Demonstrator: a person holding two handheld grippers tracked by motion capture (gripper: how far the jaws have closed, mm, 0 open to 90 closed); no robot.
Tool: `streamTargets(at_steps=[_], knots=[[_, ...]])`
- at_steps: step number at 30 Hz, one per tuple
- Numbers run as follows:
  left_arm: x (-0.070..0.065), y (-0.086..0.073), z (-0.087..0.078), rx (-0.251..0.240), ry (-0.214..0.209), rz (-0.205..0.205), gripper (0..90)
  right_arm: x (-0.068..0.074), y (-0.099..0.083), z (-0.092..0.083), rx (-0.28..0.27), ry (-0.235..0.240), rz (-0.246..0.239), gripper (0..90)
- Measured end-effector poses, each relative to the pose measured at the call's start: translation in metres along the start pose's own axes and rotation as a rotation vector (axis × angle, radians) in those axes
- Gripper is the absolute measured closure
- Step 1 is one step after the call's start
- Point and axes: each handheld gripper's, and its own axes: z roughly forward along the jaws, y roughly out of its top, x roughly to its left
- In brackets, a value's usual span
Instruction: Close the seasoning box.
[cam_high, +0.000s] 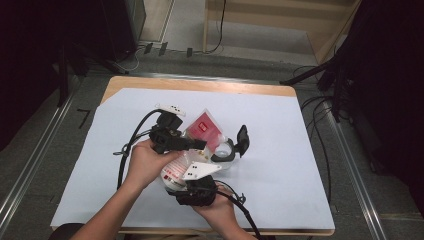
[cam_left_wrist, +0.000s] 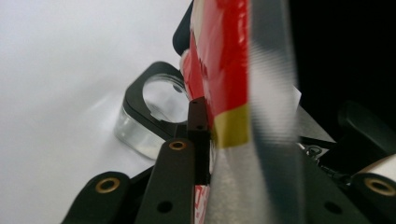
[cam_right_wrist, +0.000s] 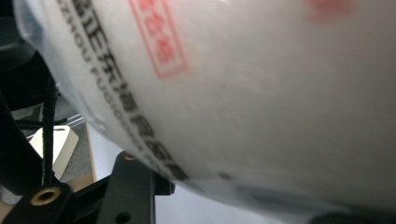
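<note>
A plastic bag (cam_high: 204, 127) with a red label and a white, printed lower part hangs over the middle of the table between both grippers. My left gripper (cam_high: 200, 145) comes in from the left and is shut on the bag (cam_left_wrist: 224, 60) near its red part; one black pad (cam_left_wrist: 198, 135) presses against the film. My right gripper (cam_high: 192, 176) comes up from the near edge and is shut on the bag's bulging white end (cam_right_wrist: 257, 93), which rests over its jaws. A clear jar with a black rim (cam_high: 226, 152) (cam_left_wrist: 154, 102) stands just right of the bag, its hinged lid (cam_high: 243, 139) open.
A pale sheet (cam_high: 280, 150) covers the wooden table (cam_high: 200, 84). Black cables (cam_high: 127, 145) trail from both grippers across the sheet. Metal rails and dark stands flank the table on both sides.
</note>
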Motion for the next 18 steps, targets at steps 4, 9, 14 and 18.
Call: streamTargets(at_steps=[4, 9, 14, 18], knots=[[0.004, -0.001, 0.002, 0.011, -0.016, -0.025, 75.9, -0.001, 0.0, 0.001, 0.007, -0.004, 0.021, 57.2], [0.003, -0.002, 0.005, 0.028, -0.012, -0.024, 72.5, -0.004, -0.003, 0.002, 0.009, 0.026, 0.056, 58.2], [0.001, -0.001, 0.006, 0.05, 0.011, -0.028, 71.5, -0.01, -0.005, 0.001, -0.013, 0.07, 0.119, 59.1], [0.0, 0.001, 0.002, 0.078, 0.011, -0.035, 74.3, -0.011, -0.006, 0.0, -0.028, 0.09, 0.14, 59.8]])
